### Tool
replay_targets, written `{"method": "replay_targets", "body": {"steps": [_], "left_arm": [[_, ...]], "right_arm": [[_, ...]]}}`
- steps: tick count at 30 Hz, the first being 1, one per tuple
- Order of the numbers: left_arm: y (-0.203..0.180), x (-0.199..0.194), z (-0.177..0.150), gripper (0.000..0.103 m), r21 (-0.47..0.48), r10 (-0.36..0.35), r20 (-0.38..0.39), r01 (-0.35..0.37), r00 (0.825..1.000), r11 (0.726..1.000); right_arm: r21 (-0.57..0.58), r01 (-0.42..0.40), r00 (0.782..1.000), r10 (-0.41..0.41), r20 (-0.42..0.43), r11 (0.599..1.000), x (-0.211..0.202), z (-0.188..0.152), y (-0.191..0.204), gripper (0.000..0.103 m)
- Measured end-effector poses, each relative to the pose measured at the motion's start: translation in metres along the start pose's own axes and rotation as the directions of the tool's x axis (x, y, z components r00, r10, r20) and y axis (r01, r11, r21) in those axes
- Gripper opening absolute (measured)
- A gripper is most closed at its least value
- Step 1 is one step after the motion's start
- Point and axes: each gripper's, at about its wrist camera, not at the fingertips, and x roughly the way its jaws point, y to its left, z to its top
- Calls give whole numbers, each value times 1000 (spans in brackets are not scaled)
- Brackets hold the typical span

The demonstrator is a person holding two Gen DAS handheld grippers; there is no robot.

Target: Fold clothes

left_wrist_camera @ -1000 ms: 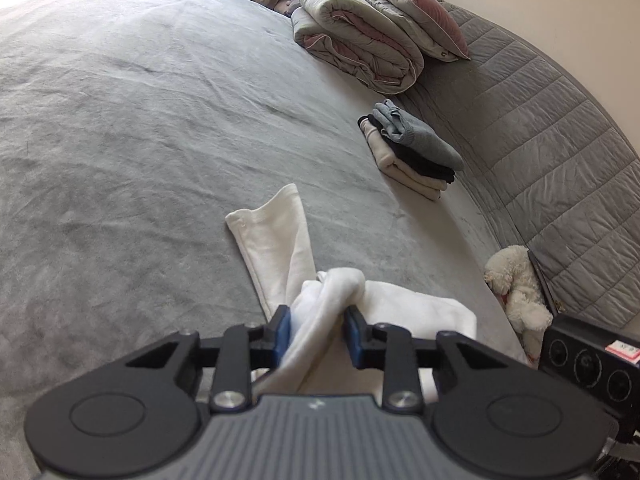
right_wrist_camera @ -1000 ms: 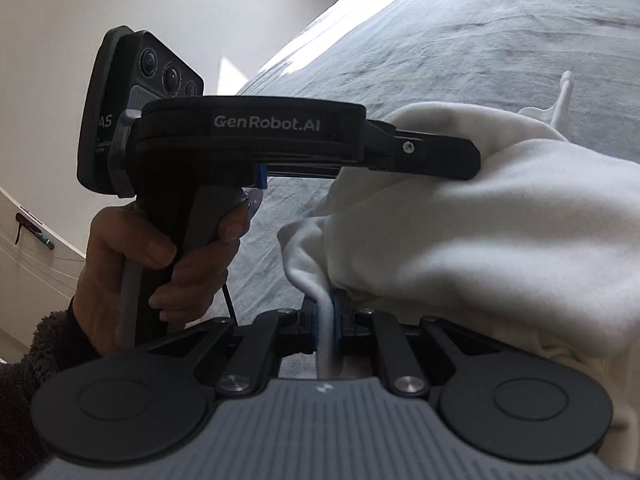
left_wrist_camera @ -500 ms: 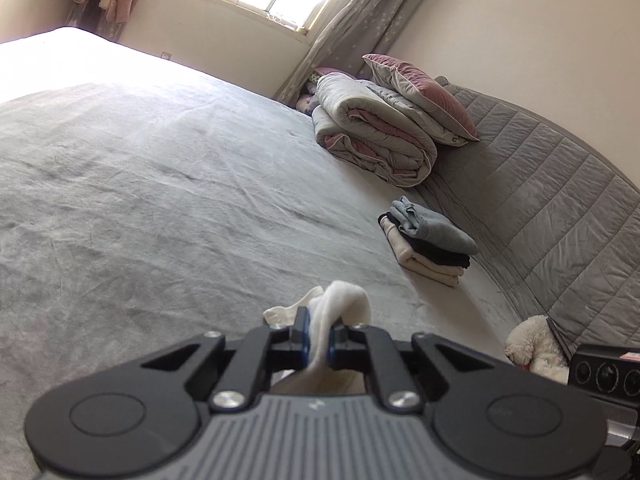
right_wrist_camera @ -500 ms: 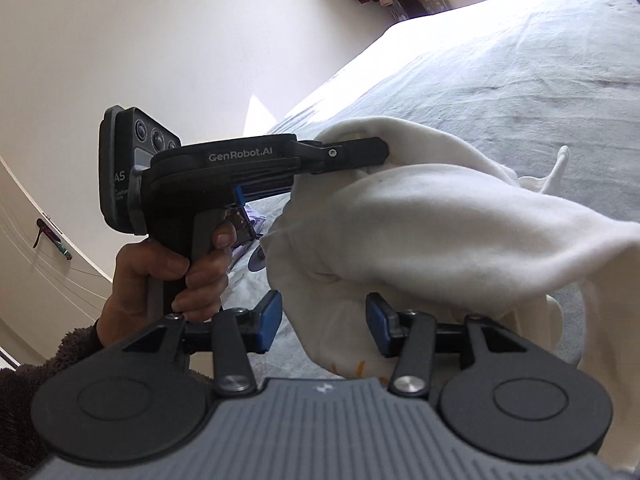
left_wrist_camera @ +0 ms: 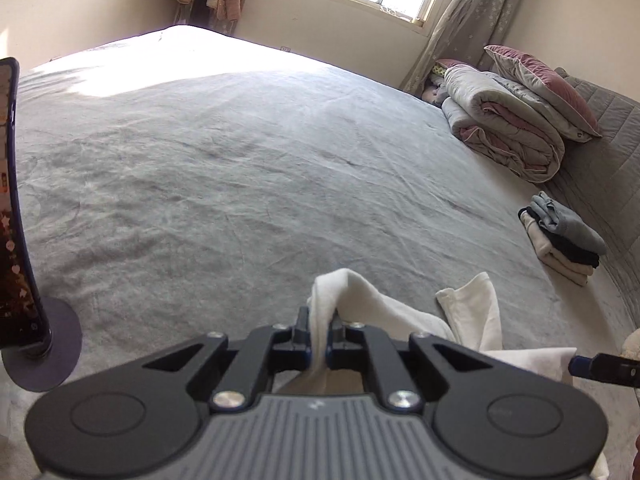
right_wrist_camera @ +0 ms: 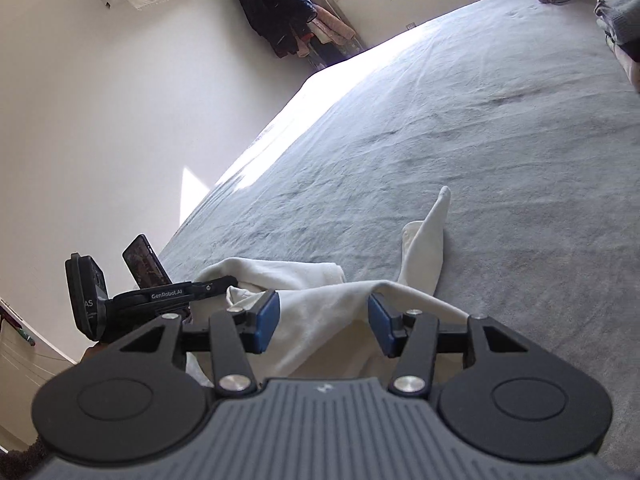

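1. Left gripper [left_wrist_camera: 319, 334]: fingers pinched nearly together on a bunched fold of the white garment [left_wrist_camera: 384, 312], cloth rising in a hump just above the pads. Best kept clamped firmly here, since this looks like the only hold on the cloth.
2. Right gripper [right_wrist_camera: 323, 322]: fingers [right_wrist_camera: 267, 318] standing about half apart, pressing on nothing; white cloth draped in the gap but not pinched. Probably between grasps, so worth picking a clean edge or corner before closing, not a thick wad.
3. Garment itself: crumpled on the grey bed [left_wrist_camera: 240, 160] close in front of both tools, one sleeve [right_wrist_camera: 426, 248] stretched out flat beyond the heap, cuff end pointing away. Likely early in the fold; spreading flat first would give tidier creases.
4. For a neat result: lift with the left, take the matching edge with the right, pull apart gently until the slack goes, then lay down smooth. Risk of dragging the bedcover into wrinkles if hauled low across it.
5. Phone on a stand [left_wrist_camera: 16, 220] near the bed's left edge: worth steering clear of when swinging cloth.
6. Farther off, folded stack [left_wrist_camera: 560, 240] by the padded headboard, apparently the place for the finished piece; rolled quilt and pillow [left_wrist_camera: 520, 128] beyond that.
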Motion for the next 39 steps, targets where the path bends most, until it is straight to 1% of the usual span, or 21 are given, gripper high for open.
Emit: {"method": "replay_targets", "body": {"steps": [2, 3, 4, 5, 6, 7, 9, 13, 16, 18, 22, 25, 29, 31, 34, 37, 39], "left_arm": [[0, -2, -2, 8, 20, -16, 4, 16, 1000, 1000], [-1, -3, -2, 14, 22, -33, 7, 33, 999, 999], [-2, -5, -3, 26, 22, -51, 10, 51, 999, 998], [-2, -6, -3, 34, 23, -69, 13, 69, 998, 997], [-4, -7, -3, 50, 24, -92, 20, 91, 996, 996], [-6, -8, -2, 57, 25, -114, 27, 114, 993, 993], [-13, -10, -2, 60, 47, -149, 30, 148, 988, 988], [-31, -9, -5, 73, 118, -215, 21, 211, 976, 970], [-47, -8, -9, 79, 191, -217, 22, 208, 976, 959], [-55, -7, -11, 82, 233, -195, 34, 182, 980, 955], [-63, -10, -10, 87, 276, -127, 91, 98, 988, 956], [-64, -12, -5, 87, 278, -99, 122, 62, 988, 959], [-67, -15, -4, 87, 276, -147, 118, 109, 982, 955], [-73, -15, -6, 88, 296, -188, 104, 150, 977, 943], [-84, -12, -10, 88, 323, -252, 55, 222, 966, 920], [-95, -5, -15, 88, 336, -312, -20, 301, 950, 893], [-105, 2, -21, 88, 360, -319, -63, 319, 946, 877]], "right_arm": [[10, 39, 999, -39, -2, 999, 2, 1, -7, 54], [16, 58, 998, -58, -5, 998, 3, 2, -11, 54], [23, 75, 997, -74, -7, 997, 5, 2, -15, 54], [29, 83, 997, -83, -9, 996, 8, 3, -18, 54], [36, 87, 996, -86, -9, 996, 9, 3, -20, 54], [42, 91, 996, -90, -9, 995, 9, 4, -21, 54], [48, 98, 995, -98, -10, 994, 10, 5, -25, 54], [62, 111, 994, -110, -15, 992, 15, 7, -28, 55], [71, 118, 993, -117, -16, 990, 15, 7, -31, 57], [73, 121, 993, -120, -16, 990, 16, 8, -32, 59], [73, 125, 992, -124, -15, 989, 14, 8, -32, 62], [75, 127, 992, -127, -14, 989, 12, 9, -33, 63], [72, 136, 991, -136, -8, 988, 10, 10, -34, 64], [69, 142, 990, -142, -2, 987, 8, 11, -34, 66], [72, 150, 989, -150, 4, 986, 5, 11, -34, 68], [75, 154, 988, -154, 1, 985, 5, 11, -34, 68], [76, 156, 988, -157, -2, 985, 5, 10, -34, 68]]}}
